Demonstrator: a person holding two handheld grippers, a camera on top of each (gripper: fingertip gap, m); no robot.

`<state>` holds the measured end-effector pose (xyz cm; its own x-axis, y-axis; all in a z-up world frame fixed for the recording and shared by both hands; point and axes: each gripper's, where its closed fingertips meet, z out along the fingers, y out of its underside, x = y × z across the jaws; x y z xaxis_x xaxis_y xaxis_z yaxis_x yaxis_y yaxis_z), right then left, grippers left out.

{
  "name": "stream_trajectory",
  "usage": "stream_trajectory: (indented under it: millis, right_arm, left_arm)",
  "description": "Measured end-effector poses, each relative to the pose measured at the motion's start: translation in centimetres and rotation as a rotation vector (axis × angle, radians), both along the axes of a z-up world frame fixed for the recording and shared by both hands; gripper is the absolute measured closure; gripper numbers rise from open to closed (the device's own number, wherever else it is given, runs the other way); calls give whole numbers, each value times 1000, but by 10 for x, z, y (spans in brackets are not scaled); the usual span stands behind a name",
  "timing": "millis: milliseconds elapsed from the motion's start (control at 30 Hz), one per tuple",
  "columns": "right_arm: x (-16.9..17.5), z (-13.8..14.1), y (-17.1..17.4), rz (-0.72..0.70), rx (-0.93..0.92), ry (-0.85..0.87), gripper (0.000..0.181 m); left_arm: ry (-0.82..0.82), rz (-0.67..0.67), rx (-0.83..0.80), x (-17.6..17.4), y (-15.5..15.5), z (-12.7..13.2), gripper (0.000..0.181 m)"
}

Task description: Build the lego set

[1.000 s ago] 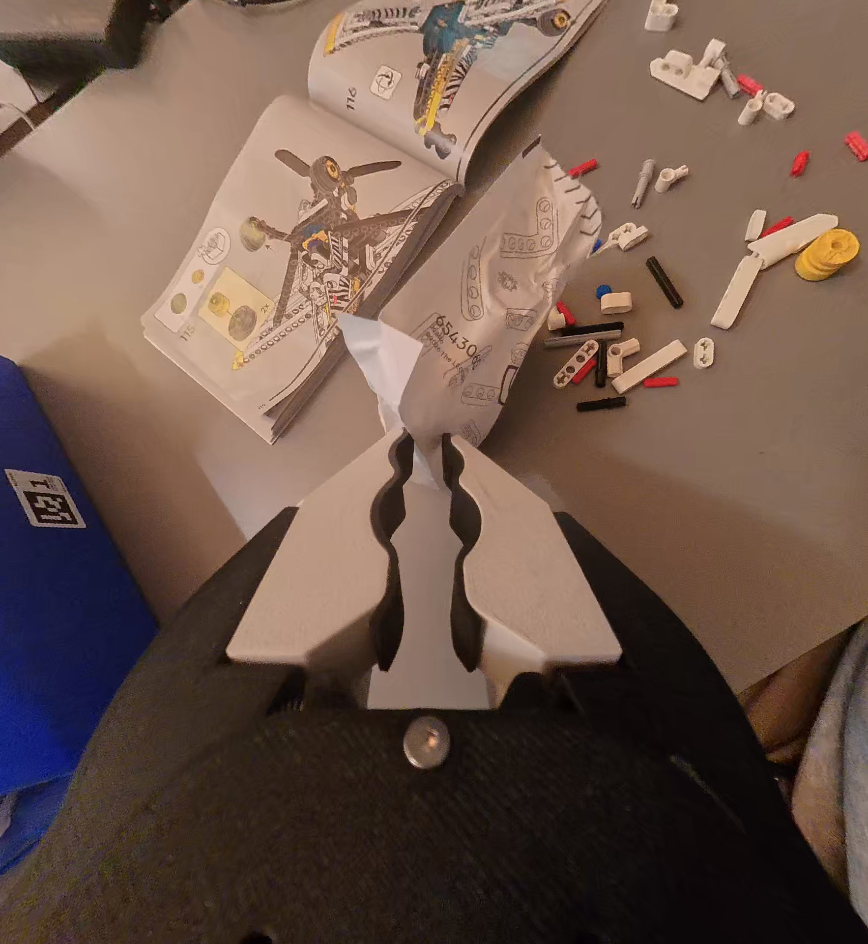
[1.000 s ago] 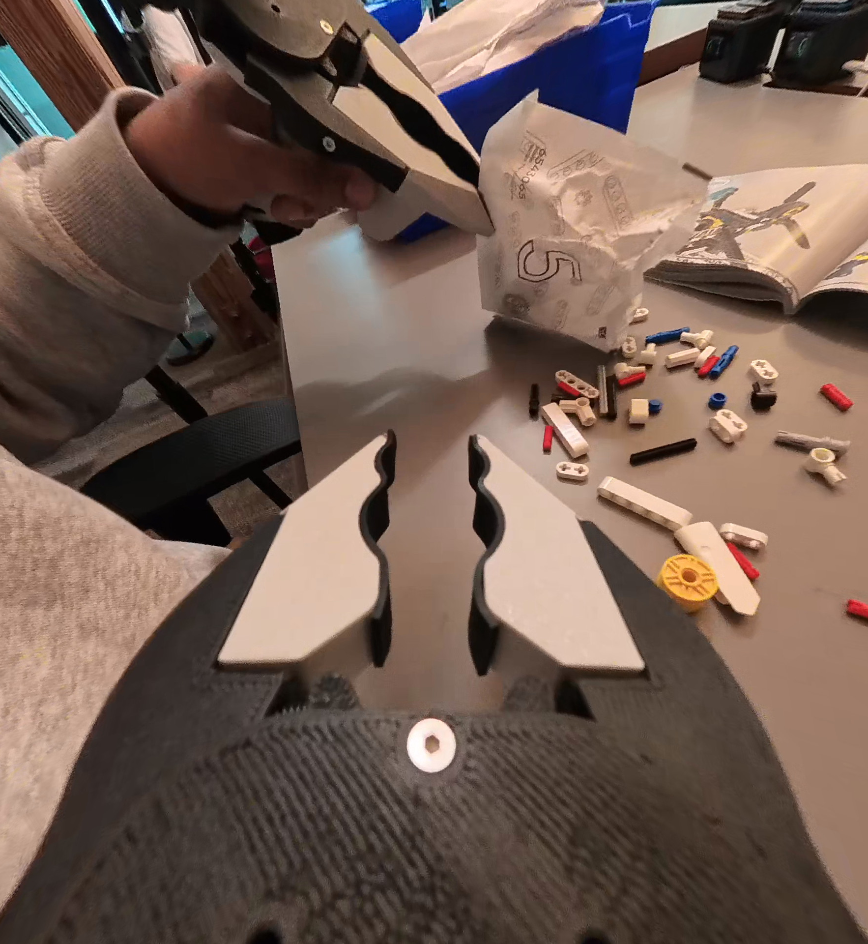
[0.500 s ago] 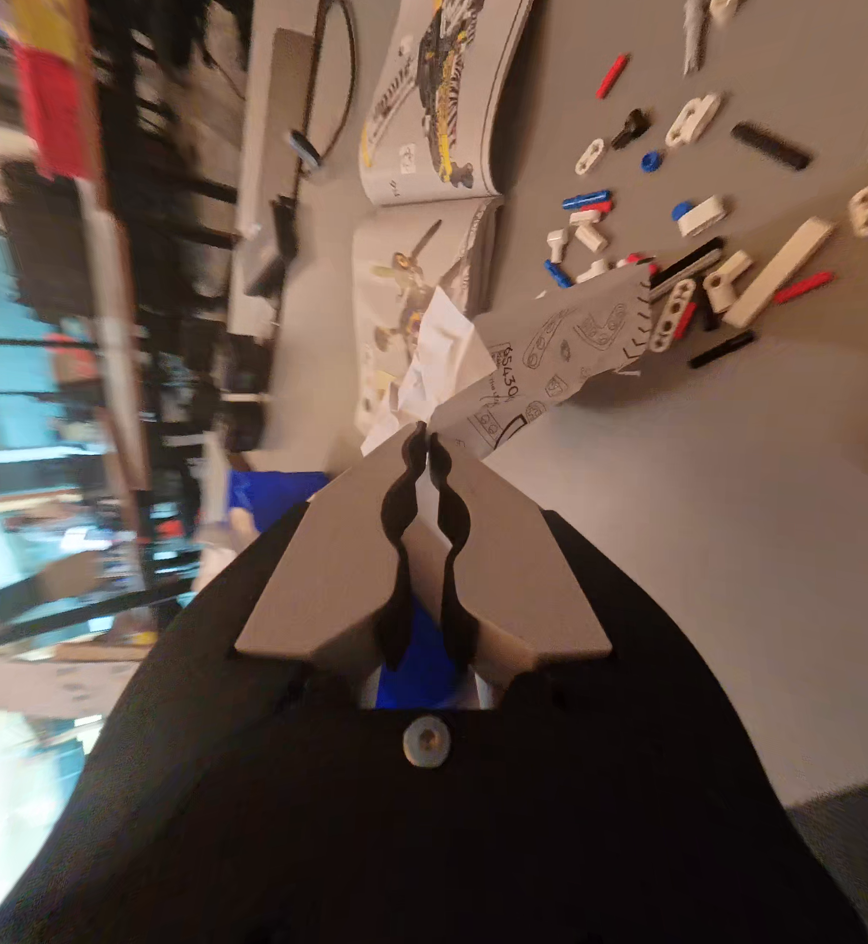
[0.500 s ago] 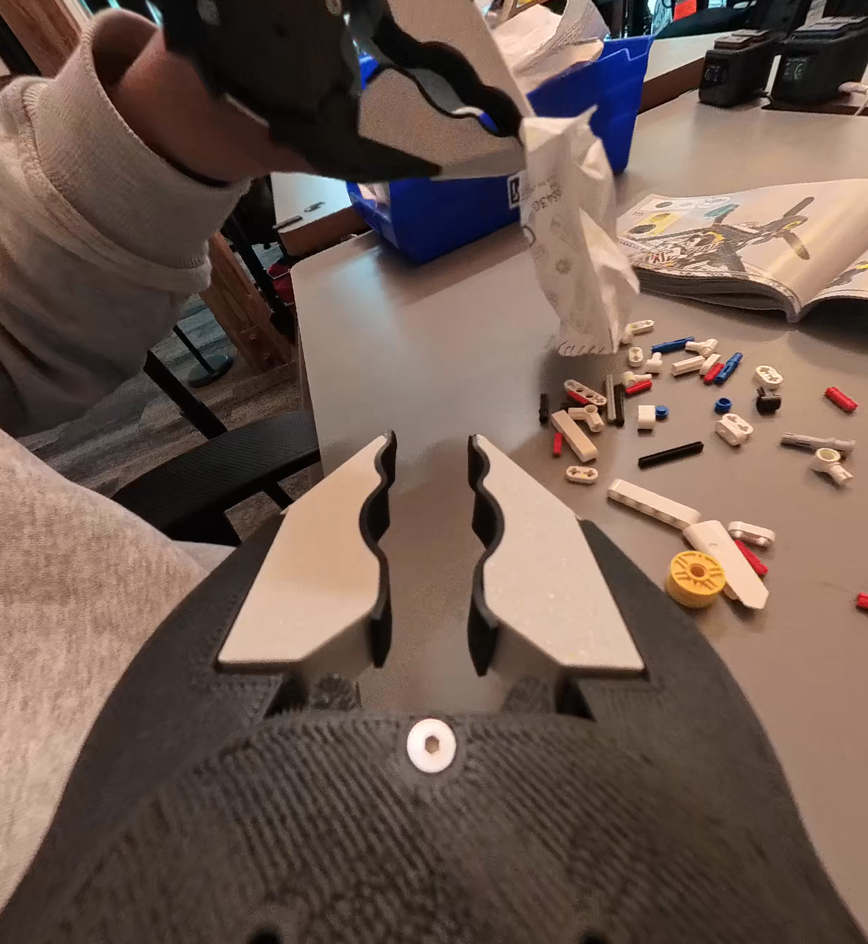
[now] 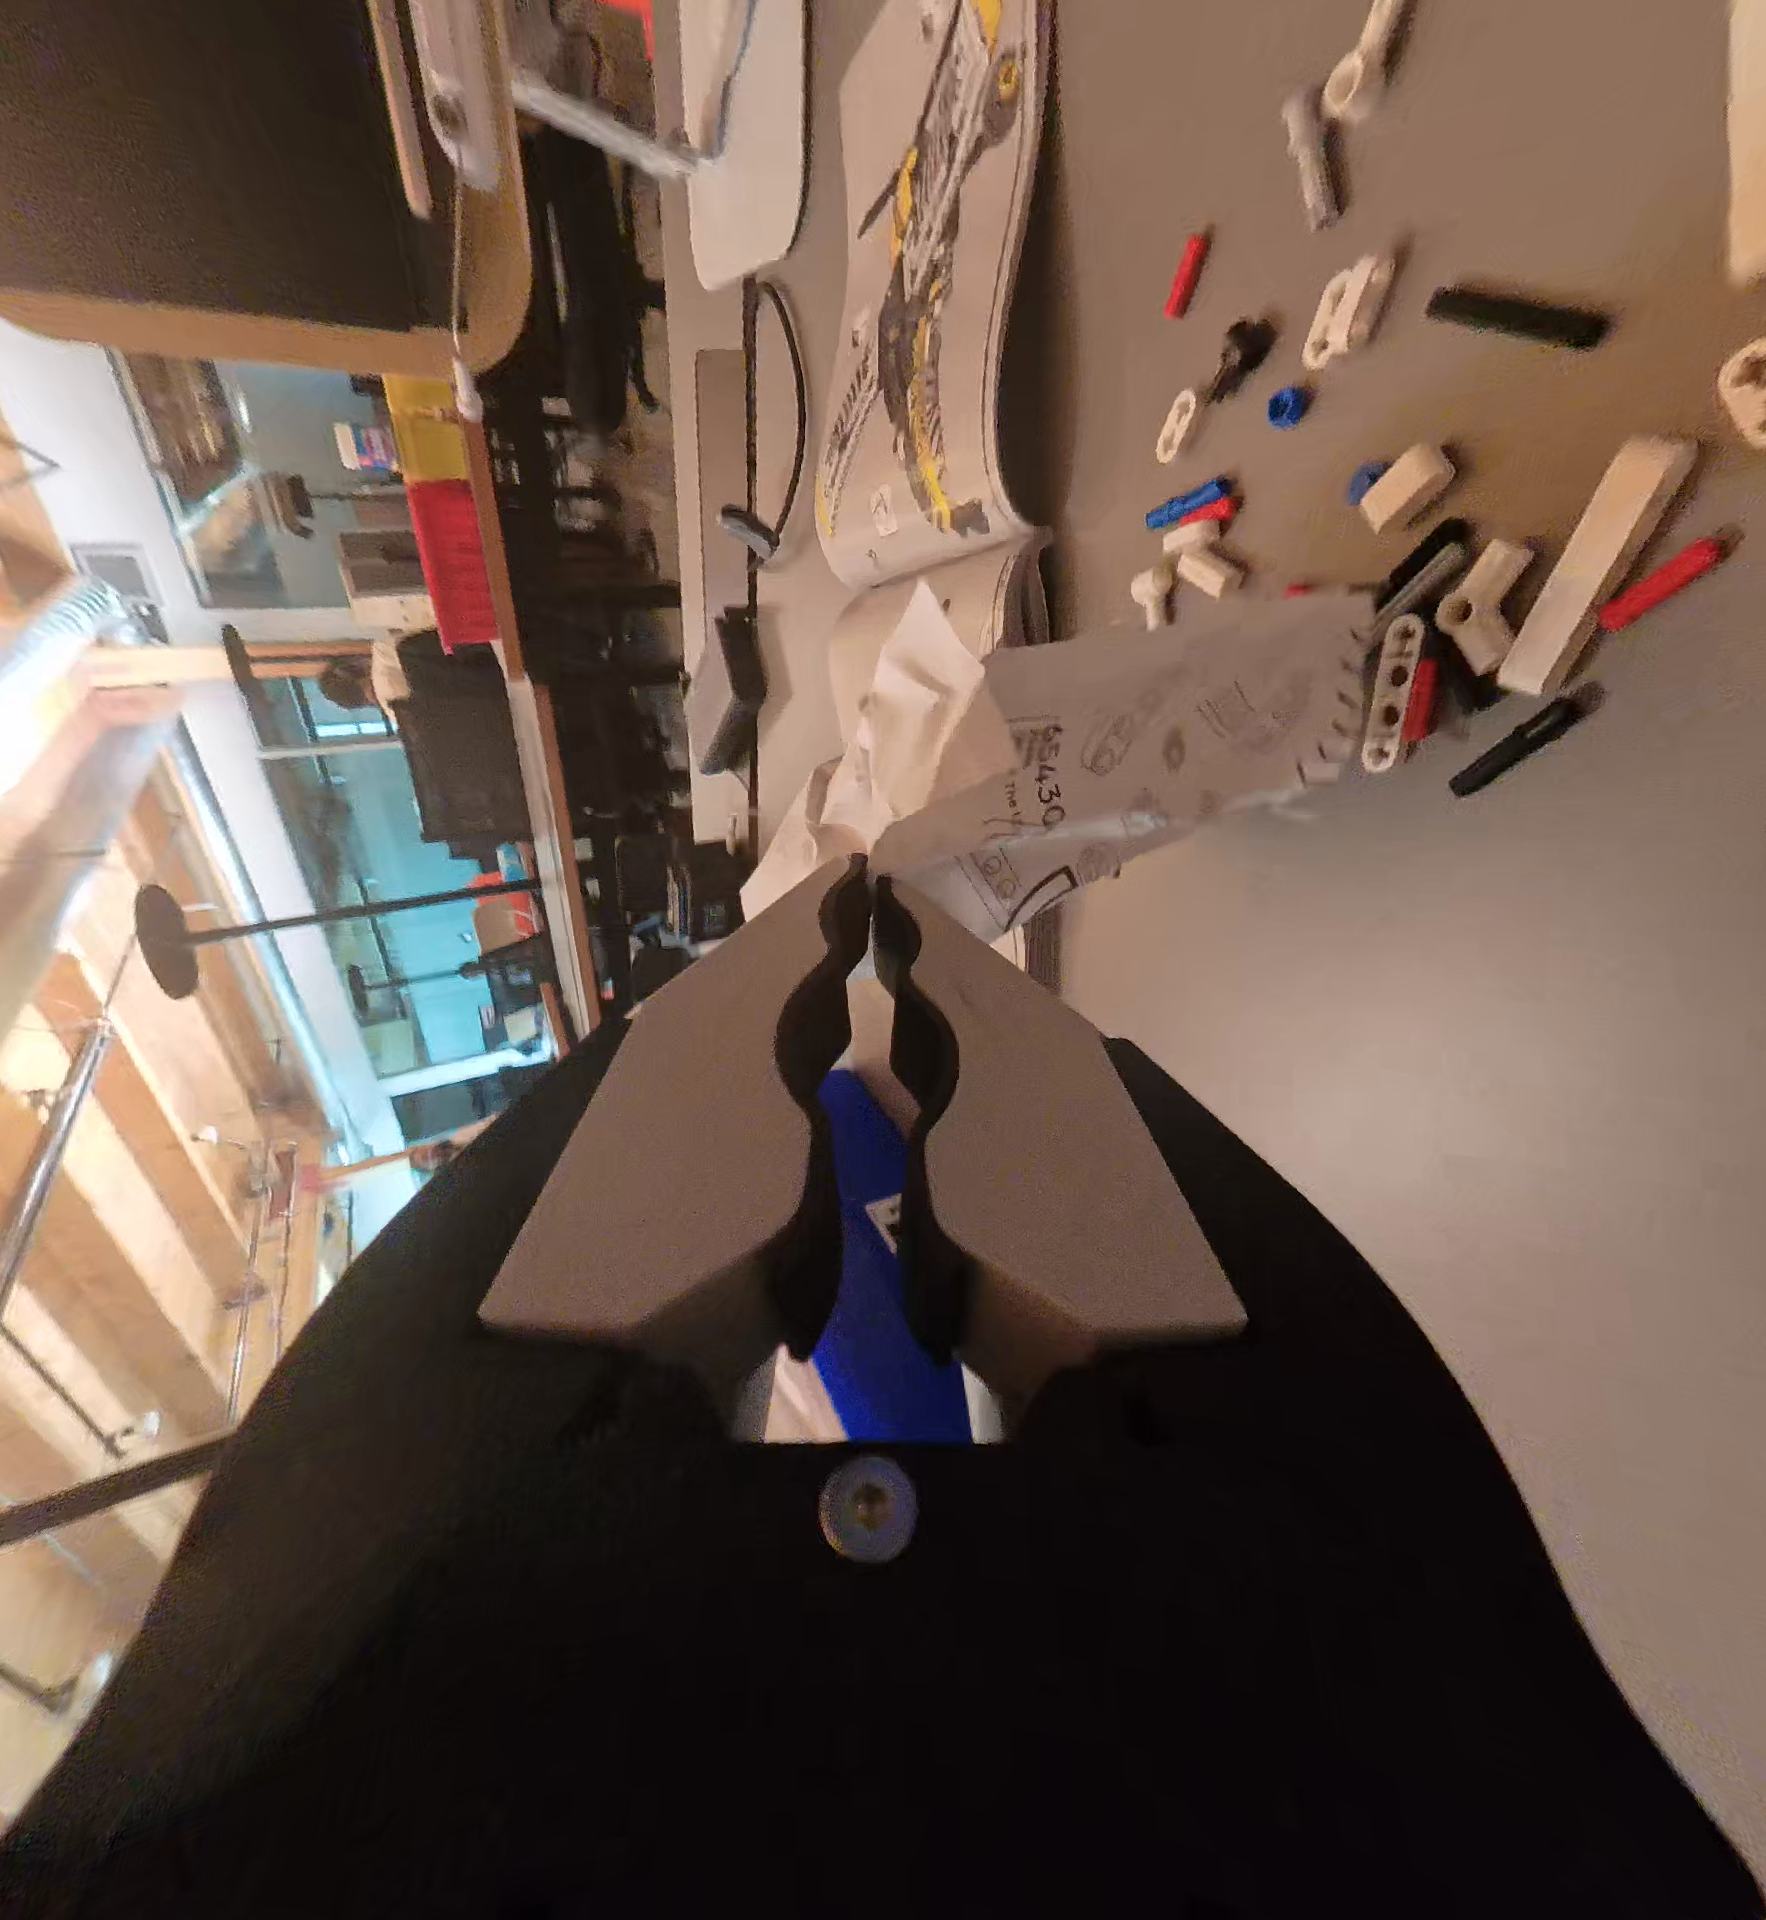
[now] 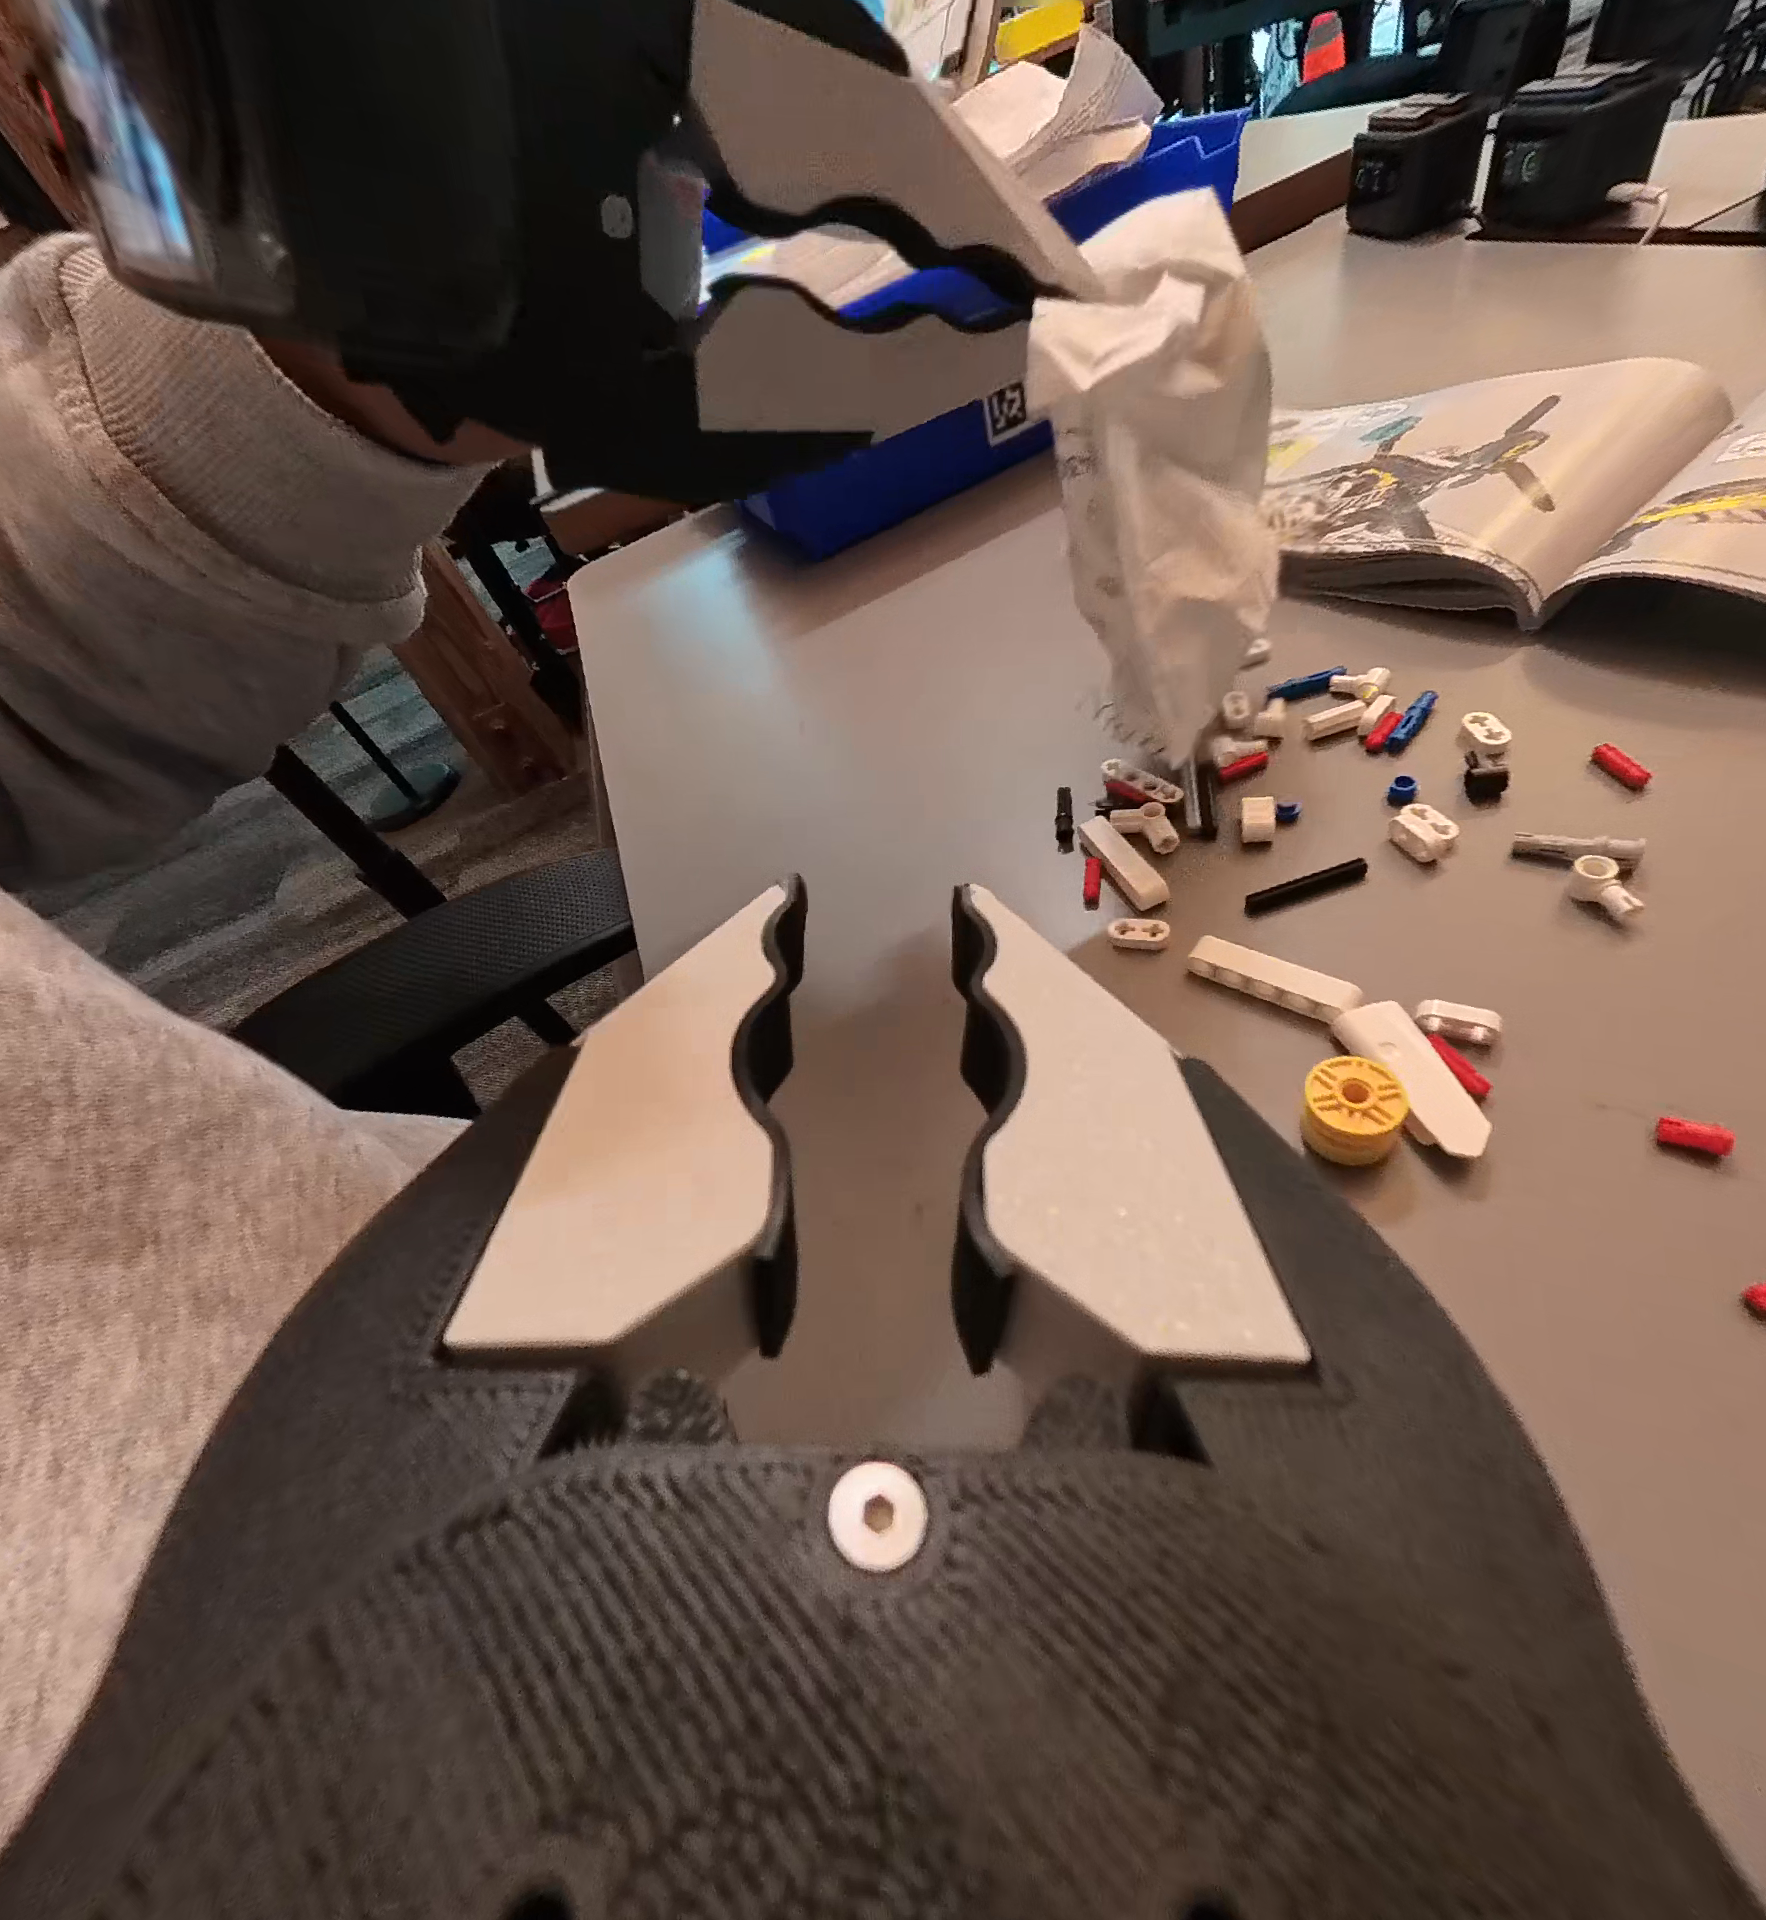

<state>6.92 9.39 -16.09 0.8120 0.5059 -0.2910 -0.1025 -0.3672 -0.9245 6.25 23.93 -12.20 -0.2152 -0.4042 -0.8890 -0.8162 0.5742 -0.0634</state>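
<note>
My left gripper [image 5: 868, 883] is shut on the corner of a white paper parts bag [image 5: 1170, 727], rolled on its side and held above the grey table [image 5: 1430, 1143]. The bag's open end hangs over a scatter of small white, red, blue and black Lego pieces [image 5: 1419, 623]. In the right wrist view the left gripper [image 6: 1061, 291] holds the bag [image 6: 1159, 499] with its mouth down on the pile of pieces [image 6: 1274, 769]. My right gripper [image 6: 877, 899] is open and empty, low over the table's near edge. An open instruction booklet [image 6: 1544, 499] lies behind the pieces.
A blue bin [image 6: 920, 457] holding crumpled paper stands at the table's far left corner. A yellow wheel hub [image 6: 1355, 1107] and long white pieces [image 6: 1274, 982] lie to my right. Black devices [image 6: 1481, 156] sit at the back. A black chair [image 6: 422, 987] stands left of the table. Spacing between my two grippers at the tips: around 15 cm. To the yellow wheel hub [image 6: 1355, 1107]: right tips about 9 cm, left tips about 20 cm.
My left gripper has risen and rolled onto its side with the bag, which now hangs mouth down over the pieces. My right gripper has stayed open in the same place.
</note>
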Motion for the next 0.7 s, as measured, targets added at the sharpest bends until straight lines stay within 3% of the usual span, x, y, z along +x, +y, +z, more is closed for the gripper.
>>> stream_trajectory:
  millis: [167,367,500,633,700]
  right_arm:
    - [11,9,9,-56,17,-15,152]
    - [40,58,58,-180,96,-2,138]
    - [10,62,88,-51,46,19,120]
    - [0,40,110,-91,44,-224,131]
    - [-1,31,114,-100,48,-308,150]
  left_arm:
    - [39,-50,11,-4,3,-21,181]
    - [-2,-149,125,2,-11,-13,181]
    - [-43,-83,64,3,-6,-8,181]
    - [-120,-105,-27,7,-14,-4,181]
    - [-141,-113,-55,6,-14,-4,181]
